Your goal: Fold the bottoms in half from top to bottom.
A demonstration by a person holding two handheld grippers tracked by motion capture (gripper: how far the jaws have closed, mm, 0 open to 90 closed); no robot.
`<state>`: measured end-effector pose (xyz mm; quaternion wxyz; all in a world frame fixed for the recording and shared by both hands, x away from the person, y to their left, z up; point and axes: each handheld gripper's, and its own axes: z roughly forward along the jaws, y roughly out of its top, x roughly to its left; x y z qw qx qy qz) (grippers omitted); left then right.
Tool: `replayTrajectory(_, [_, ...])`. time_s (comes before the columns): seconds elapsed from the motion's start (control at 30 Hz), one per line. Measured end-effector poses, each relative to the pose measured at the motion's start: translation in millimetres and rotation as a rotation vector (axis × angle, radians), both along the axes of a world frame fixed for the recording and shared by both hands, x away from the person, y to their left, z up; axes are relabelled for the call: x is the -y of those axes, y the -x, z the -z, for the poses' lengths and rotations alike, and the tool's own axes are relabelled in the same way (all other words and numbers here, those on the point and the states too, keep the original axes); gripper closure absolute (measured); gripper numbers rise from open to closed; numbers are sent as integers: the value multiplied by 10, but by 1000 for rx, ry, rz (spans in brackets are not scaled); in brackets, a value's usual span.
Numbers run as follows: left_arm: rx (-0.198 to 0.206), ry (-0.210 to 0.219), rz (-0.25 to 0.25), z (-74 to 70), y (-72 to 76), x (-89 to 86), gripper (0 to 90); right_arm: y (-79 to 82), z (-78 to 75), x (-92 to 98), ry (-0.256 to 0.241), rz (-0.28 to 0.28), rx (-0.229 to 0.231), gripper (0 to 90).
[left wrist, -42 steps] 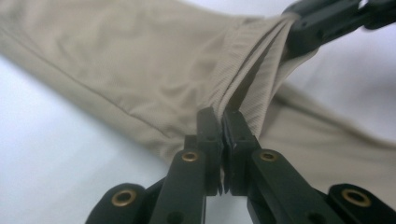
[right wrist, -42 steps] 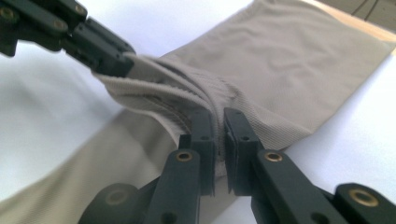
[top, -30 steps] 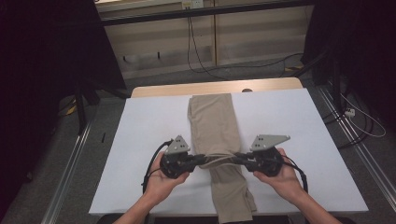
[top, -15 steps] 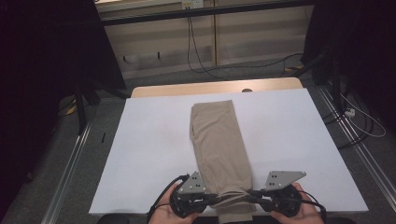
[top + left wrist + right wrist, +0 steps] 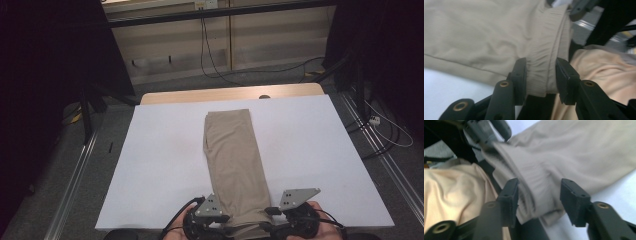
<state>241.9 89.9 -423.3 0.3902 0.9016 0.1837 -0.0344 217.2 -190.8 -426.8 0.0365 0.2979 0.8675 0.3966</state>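
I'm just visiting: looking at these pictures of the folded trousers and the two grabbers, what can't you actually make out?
- High view: the near end of the trousers is cut off by the bottom edge and covered by the left gripper and right gripper.
- Left gripper view: the waistband sits between the jaws; whether they pinch it is unclear.
- Right gripper view: the waistband is blurred, and the right gripper stands apart from the cloth on one side.

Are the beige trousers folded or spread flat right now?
Folded: the beige trousers lie as one narrow lengthwise strip on the white table, and layered edges show at the waistband.
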Motion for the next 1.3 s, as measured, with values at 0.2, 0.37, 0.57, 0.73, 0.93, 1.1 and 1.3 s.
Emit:
replayTrajectory(0.2, [68, 40, -99, -76, -222, -81, 383, -122, -80, 75, -61, 79, 33, 313])
replayTrajectory(0.37, [120, 52, -180, -65, -447, -134, 249, -274, -101, 122, -82, 120, 47, 302])
replayTrajectory(0.57, [190, 46, -294, -58, -890, -215, 185, -596, -52, 187, -52, 176, 54, 257])
replayTrajectory(0.73, [208, 81, -378, -110, -1298, -291, 166, -949, -95, 198, -51, 187, 73, 236])
replayTrajectory(0.93, [194, 106, -474, -133, -1759, -302, 138, -1419, -199, 146, -38, 217, 117, 255])
replayTrajectory(1.1, [173, 112, -516, -139, -2089, -315, 142, -1801, -218, 109, -80, 248, 99, 287])
replayTrajectory(1.3, [186, 102, -509, -138, -2521, -291, 162, -2261, -223, 68, -75, 308, 146, 349])
